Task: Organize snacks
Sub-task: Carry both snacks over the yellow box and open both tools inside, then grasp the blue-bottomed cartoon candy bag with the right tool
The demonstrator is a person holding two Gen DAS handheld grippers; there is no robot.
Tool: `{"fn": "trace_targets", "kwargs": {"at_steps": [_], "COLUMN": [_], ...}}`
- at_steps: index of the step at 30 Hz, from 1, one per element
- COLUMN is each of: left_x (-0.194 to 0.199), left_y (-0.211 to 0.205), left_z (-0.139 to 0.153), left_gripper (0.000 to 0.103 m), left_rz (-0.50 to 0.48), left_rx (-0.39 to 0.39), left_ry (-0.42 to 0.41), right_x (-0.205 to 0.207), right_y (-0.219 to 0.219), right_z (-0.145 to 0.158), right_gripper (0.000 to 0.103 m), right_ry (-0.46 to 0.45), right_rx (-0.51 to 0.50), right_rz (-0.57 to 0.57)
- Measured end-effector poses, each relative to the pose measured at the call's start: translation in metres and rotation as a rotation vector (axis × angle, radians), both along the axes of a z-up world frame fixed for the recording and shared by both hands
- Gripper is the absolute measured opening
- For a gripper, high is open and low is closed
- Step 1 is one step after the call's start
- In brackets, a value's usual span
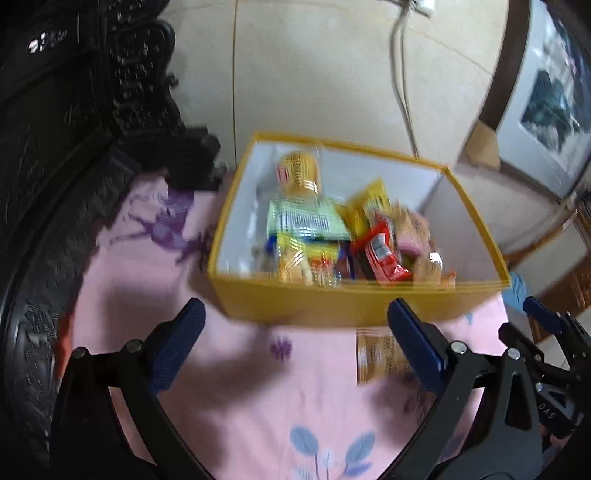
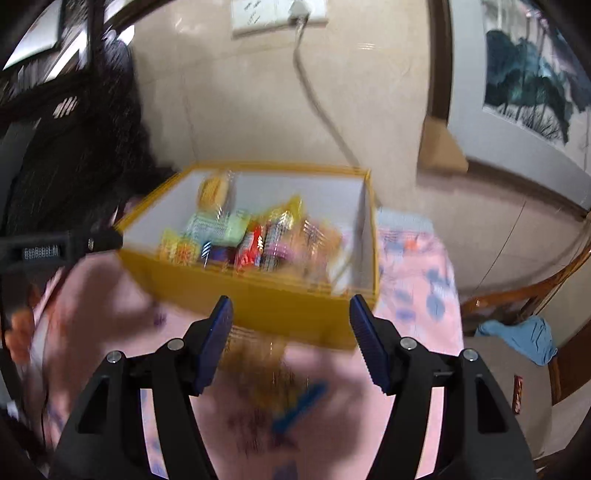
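A yellow box (image 1: 332, 306) (image 2: 295, 314) with white inner walls stands on the pink flowered cloth (image 1: 221, 387) and holds several snack packets (image 1: 314, 229) (image 2: 240, 240). My left gripper (image 1: 295, 314) hangs just before the box's front wall, jaws wide open, nothing between them. A brown snack packet (image 1: 376, 356) lies on the cloth by its right finger (image 1: 413, 339). My right gripper (image 2: 291, 306) is also open in front of the box. A blurred brown packet (image 2: 258, 362) lies on the cloth below it, between the fingers, and the pads do not press it.
Dark carved wooden furniture (image 1: 74, 129) stands at the left. Behind the box a tiled wall carries a cable (image 1: 402, 92) and a socket (image 2: 280, 14). At the right stand a framed painting (image 2: 528, 85) and a wooden chair (image 2: 517, 302) with a blue cloth (image 2: 524, 332).
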State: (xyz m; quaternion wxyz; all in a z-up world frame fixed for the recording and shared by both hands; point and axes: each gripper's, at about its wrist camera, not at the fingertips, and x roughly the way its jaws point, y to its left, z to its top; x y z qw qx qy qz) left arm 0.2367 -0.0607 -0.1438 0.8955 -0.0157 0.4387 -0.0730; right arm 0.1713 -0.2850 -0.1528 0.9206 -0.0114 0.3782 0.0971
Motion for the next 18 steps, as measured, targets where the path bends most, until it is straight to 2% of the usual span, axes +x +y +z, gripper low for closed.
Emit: {"fn": "trace_targets", "kwargs": {"at_steps": [6,9,12,18], "left_x": [-0.039,-0.053,-0.063,-0.066], "left_y": [-0.01,-0.013,-0.014,-0.013], "left_z": [-0.029,-0.038,-0.042,-0.046], "left_gripper": [0.101,0.101,0.101,0.101], "left_rz": [-0.072,-0.095,-0.108,-0.097], "left_rx": [0.032,0.047,0.052,0.061], "left_ry": [0.089,0.124,0.137,0.158], "right_x": [-0.023,-0.023,-0.01,0.024], "right_y": [0.007,0.014,0.024,0.026], "right_z": [-0.035,-0.053,-0.068,-0.089], "right_gripper": [0.066,0.066,0.066,0.066], "right_ry": [0.084,0.098,0.085,0.125], "right_rx": [-0.042,-0.123,-0.272,-0.296], "right_rz": [0.135,0.246,0.379,0.524]}}
